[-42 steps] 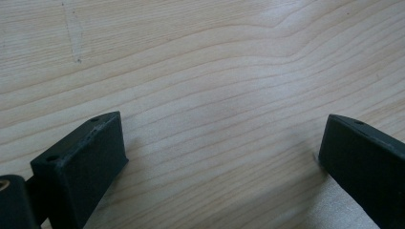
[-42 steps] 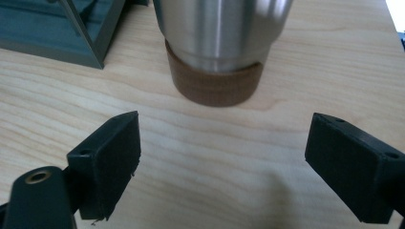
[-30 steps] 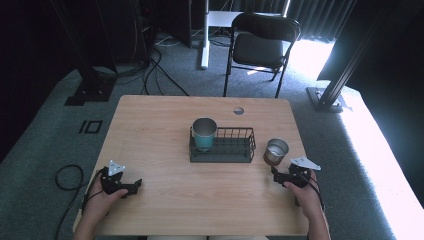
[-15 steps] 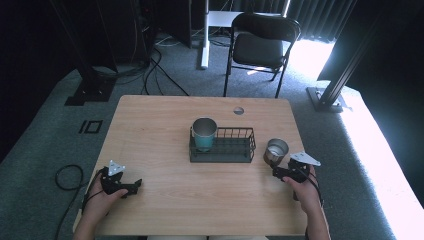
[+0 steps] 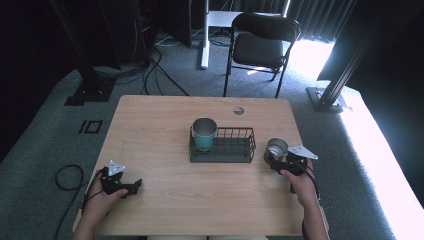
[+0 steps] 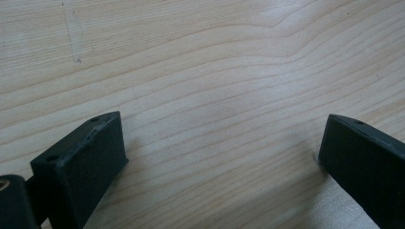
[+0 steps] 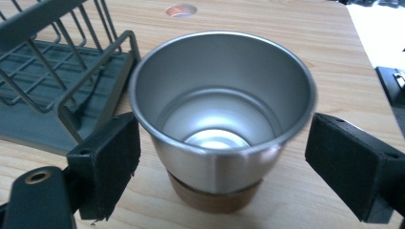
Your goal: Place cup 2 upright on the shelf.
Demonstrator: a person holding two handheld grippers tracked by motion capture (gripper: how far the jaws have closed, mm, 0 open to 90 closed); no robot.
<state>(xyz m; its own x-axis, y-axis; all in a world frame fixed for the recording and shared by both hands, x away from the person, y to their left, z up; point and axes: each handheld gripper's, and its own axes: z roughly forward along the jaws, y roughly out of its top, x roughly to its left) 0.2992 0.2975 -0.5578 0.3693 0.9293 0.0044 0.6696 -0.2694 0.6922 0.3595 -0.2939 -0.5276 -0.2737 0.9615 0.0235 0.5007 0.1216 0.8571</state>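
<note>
So the left gripper is parked near the front left corner of the wooden table, jaws wide apart with just bare wood between them. Over on the right, the right gripper has its 2 jaws spread either side of a steel cup with a brown base, not clamped on it. That cup stands upright just beside the right end of the dark wire rack. A teal cup stands in the rack's left end.
</note>
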